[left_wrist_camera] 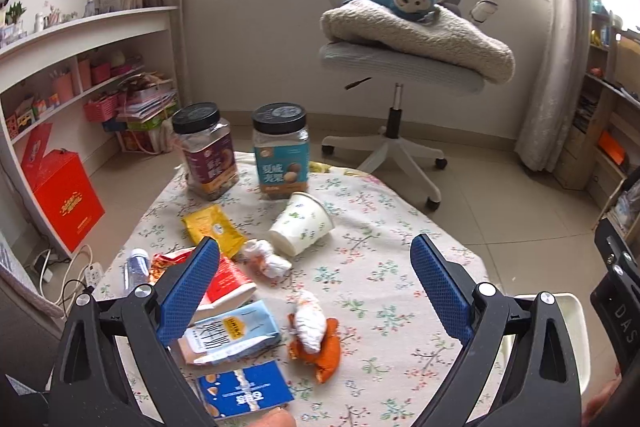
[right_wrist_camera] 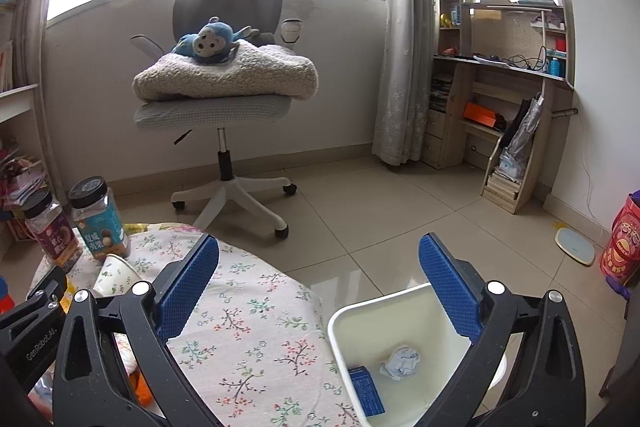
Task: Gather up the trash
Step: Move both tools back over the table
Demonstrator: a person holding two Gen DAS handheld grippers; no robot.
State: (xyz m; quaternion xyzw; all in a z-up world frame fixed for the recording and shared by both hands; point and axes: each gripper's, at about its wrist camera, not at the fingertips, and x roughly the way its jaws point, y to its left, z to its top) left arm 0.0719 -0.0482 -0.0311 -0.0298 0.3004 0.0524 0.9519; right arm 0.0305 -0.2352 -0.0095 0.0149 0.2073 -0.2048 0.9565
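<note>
Litter lies on a floral-clothed table (left_wrist_camera: 372, 267): a tipped paper cup (left_wrist_camera: 302, 225), a yellow packet (left_wrist_camera: 212, 229), crumpled tissue (left_wrist_camera: 266, 257), tissue on orange peel (left_wrist_camera: 314, 337), a pale blue packet (left_wrist_camera: 228, 333), a blue box (left_wrist_camera: 246, 389), a red-and-white carton (left_wrist_camera: 228, 283), a small bottle (left_wrist_camera: 136, 269). My left gripper (left_wrist_camera: 316, 247) hangs open above them, empty. My right gripper (right_wrist_camera: 318, 243) is open and empty over the table's right edge, above a white bin (right_wrist_camera: 348, 339) holding a paper ball (right_wrist_camera: 400, 363) and a blue box (right_wrist_camera: 366, 391).
Two black-lidded snack jars (left_wrist_camera: 206, 151) (left_wrist_camera: 282, 151) stand at the table's far side. Beyond it an office chair (right_wrist_camera: 216, 103) carries a blanket and a blue plush toy. White shelves (left_wrist_camera: 80, 67) line the left, a wooden desk (right_wrist_camera: 500, 99) the right. A red box (left_wrist_camera: 66, 199) sits on the tiled floor.
</note>
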